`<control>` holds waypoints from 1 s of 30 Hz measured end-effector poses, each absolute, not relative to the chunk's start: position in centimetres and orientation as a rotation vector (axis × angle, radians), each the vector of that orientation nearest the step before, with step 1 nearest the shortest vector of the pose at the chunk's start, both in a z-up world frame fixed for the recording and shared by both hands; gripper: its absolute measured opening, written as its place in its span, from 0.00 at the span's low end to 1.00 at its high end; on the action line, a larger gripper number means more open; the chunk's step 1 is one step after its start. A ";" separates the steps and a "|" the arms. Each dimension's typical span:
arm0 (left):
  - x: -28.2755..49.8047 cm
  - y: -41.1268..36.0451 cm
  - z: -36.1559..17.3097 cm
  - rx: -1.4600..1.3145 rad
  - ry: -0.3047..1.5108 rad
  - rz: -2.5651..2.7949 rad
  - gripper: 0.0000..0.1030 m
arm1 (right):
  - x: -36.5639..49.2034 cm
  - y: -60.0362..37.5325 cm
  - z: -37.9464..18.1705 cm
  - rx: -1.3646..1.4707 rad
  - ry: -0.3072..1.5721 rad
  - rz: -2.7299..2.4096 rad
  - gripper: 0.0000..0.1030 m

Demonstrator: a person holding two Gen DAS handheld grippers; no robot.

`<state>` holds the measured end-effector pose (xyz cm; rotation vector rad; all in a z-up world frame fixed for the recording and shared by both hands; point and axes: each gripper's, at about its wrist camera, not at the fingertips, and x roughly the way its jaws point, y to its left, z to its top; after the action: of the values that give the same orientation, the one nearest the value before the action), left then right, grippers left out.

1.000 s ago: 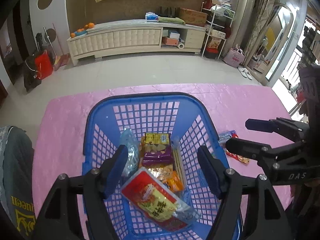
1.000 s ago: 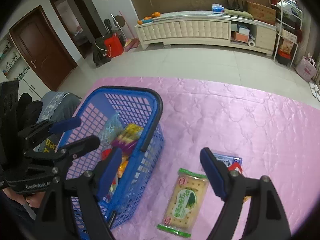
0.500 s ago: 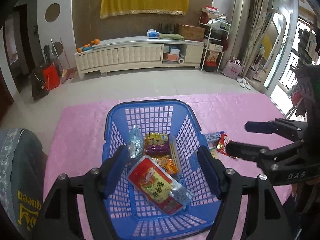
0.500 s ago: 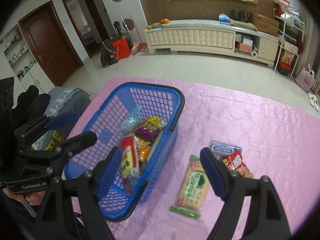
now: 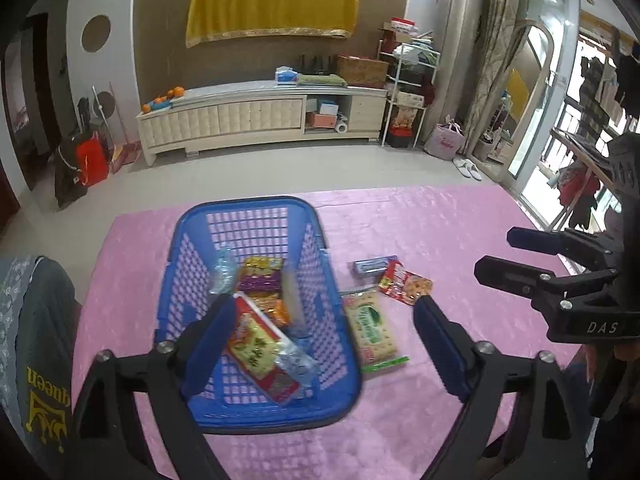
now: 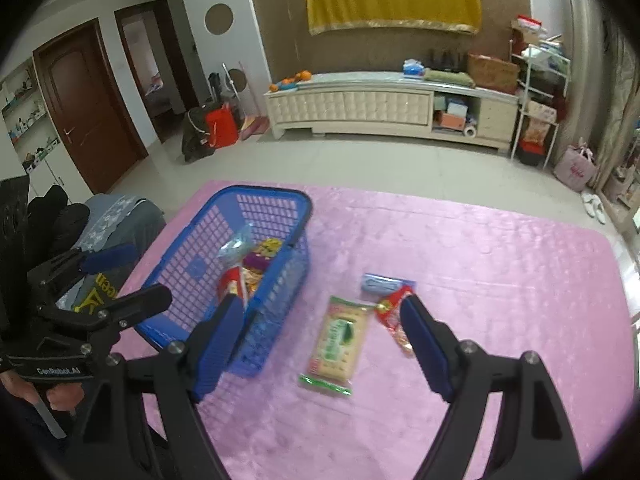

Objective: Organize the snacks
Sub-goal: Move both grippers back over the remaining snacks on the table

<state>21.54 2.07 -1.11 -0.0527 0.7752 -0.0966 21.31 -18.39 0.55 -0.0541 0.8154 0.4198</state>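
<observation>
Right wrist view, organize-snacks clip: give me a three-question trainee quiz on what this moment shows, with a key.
1. How many snack packets lie on the pink tablecloth outside the blue basket?
2. True or false: the right claw is gripping the green cracker packet.
3. Which packet lies nearest the basket: A) green cracker packet, B) red packet, C) small blue packet?

Key:
1. Three.
2. False; the jaws stand open and apart from it, holding nothing.
3. A.
</observation>
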 end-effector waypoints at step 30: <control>22.4 -11.2 -12.3 0.032 0.912 -0.026 1.00 | 17.7 -30.5 -10.0 -0.109 0.879 0.230 0.81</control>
<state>22.38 -11.23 -12.30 0.0325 0.9116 -0.0257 17.72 -30.50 -10.05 -0.1094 0.8792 0.2305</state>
